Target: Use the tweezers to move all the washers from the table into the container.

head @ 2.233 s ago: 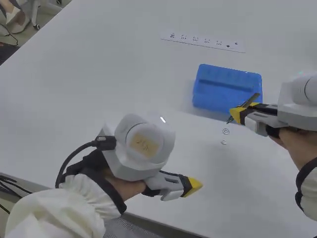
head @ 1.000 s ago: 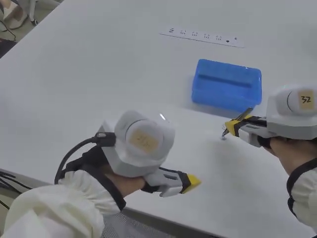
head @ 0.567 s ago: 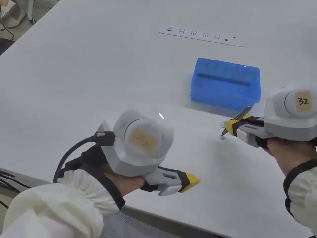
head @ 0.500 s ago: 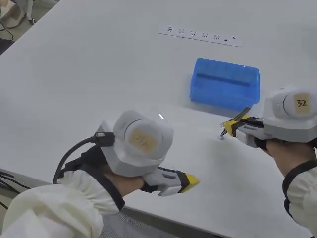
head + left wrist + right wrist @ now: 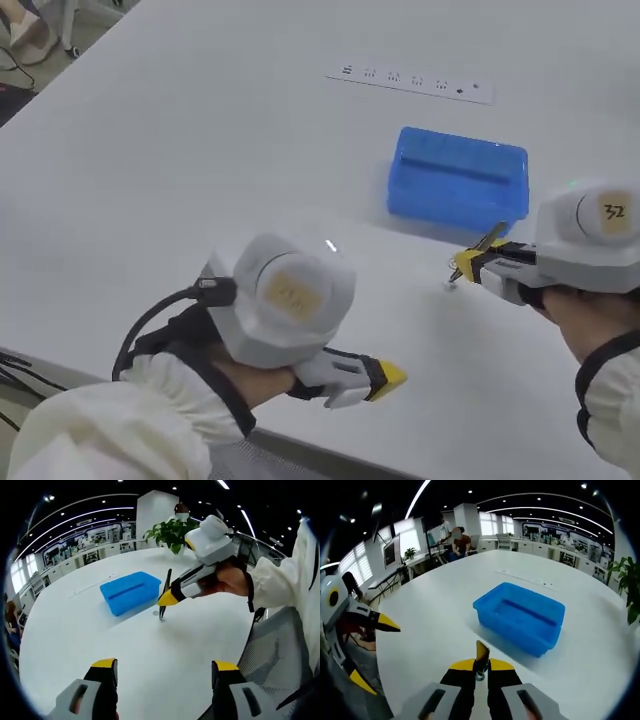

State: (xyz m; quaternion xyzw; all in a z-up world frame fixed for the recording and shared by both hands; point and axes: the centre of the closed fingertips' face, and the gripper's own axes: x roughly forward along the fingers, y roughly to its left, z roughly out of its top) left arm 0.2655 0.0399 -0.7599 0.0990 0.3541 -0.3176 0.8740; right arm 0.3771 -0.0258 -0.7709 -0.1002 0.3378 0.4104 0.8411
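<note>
Left gripper, risk: the white, yellow-tipped left gripper (image 5: 388, 376) sits low by the near edge of the white table (image 5: 200, 150), well apart from the work. Little hazard unless it swings across and scatters the parts.
Tweezers, risk: the slim dark metal tweezers (image 5: 165, 592) stand steeply, point down on the tabletop. A thin flat ring on a smooth surface gives little to bite on. The tips may skate over it, or flick it away if they close off-centre.
Carry, risk: a weak pinch could drop the piece short of the rim of the blue rectangular plastic container (image 5: 458, 180).
Right gripper, risk: if the tweezers twist in the grip, the aim goes off.
Left gripper, jaws: spread wide, nothing between them.
Washer, position: one small silvery metal washer (image 5: 155, 613) lies flat on the table just beside the tweezers' point, near the container's front wall. I cannot tell whether a second one sits under the point, or whether anything is gripped.
Right gripper, jaws: the white, yellow-tipped right gripper (image 5: 483, 666) has its jaws pressed together on the tweezers' shank. The washer lies ahead of and below them, at the tool's far end.
Container, position: just beyond the washer, open side up. Its contents are not discernible.
</note>
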